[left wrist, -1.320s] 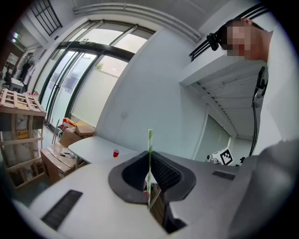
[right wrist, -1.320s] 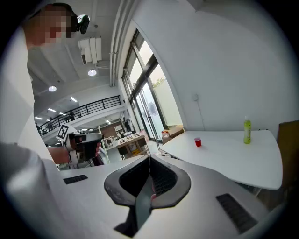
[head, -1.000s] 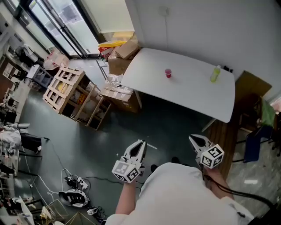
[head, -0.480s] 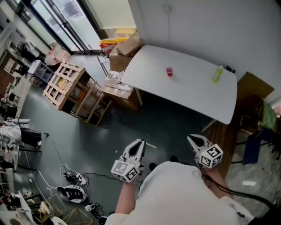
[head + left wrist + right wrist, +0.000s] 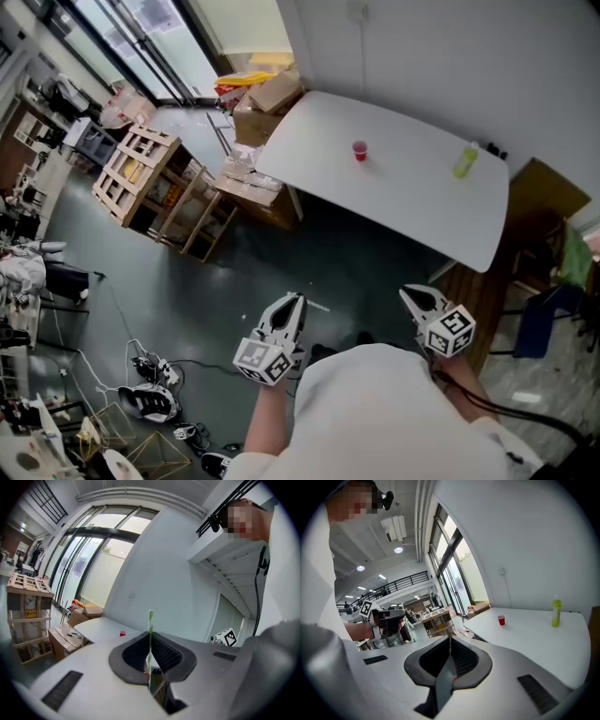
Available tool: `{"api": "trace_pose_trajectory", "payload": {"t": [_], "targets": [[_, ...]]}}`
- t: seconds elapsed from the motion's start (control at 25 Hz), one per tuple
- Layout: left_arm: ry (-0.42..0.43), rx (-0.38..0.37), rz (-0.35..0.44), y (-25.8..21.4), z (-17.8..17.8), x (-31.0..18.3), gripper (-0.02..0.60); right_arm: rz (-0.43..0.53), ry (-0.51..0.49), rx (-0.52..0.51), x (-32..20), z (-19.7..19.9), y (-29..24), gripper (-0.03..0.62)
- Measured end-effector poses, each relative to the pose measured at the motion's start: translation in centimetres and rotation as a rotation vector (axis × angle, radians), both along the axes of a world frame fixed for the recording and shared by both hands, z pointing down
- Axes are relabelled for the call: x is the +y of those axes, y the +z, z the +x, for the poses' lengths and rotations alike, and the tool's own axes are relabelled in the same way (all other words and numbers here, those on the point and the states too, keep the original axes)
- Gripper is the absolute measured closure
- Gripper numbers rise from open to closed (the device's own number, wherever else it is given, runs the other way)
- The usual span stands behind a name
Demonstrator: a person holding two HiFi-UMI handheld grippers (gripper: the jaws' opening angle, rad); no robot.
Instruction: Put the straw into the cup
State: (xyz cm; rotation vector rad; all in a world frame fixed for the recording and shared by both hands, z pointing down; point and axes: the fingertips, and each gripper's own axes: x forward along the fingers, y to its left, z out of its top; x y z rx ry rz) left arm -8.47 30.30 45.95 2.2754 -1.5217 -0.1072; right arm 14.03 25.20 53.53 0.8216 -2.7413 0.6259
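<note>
1. The left gripper (image 5: 150, 644) clamps its jaws on the straw (image 5: 150, 623), which stands upright between them (it is striped green and white).
2. The right gripper (image 5: 450, 641) has its jaws pressed together with nothing between them.
3. Both hang over the dark floor (image 5: 262, 253), well apart from the white table (image 5: 412, 202).
4. The red cup (image 5: 360, 152) stands on that table, with a green bottle (image 5: 462, 159) further right.
</note>
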Motion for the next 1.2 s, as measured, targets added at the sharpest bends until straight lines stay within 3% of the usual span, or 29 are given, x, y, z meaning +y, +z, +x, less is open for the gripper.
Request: {"api": "trace_pose_trajectory", "payload": {"t": [0.28,0.56,1.2], "targets": [[-0.005,-0.019,0.002,0.0,0.9,-1.5,0.566,-0.003,-0.016,-0.008,-1.8,0.5,0.8,0.557],[0.014,-0.014,-0.011,1.1,-0.7,-4.4,0.566,-0.022,0.022,-0.006,-4.1,-0.5,1.4,0.558],[0.229,-0.049,-0.030,0.8,-4.2,-17.8,0.566,-0.023,0.191,0.008,-14.1,-3.7,0.3,0.557]]}}
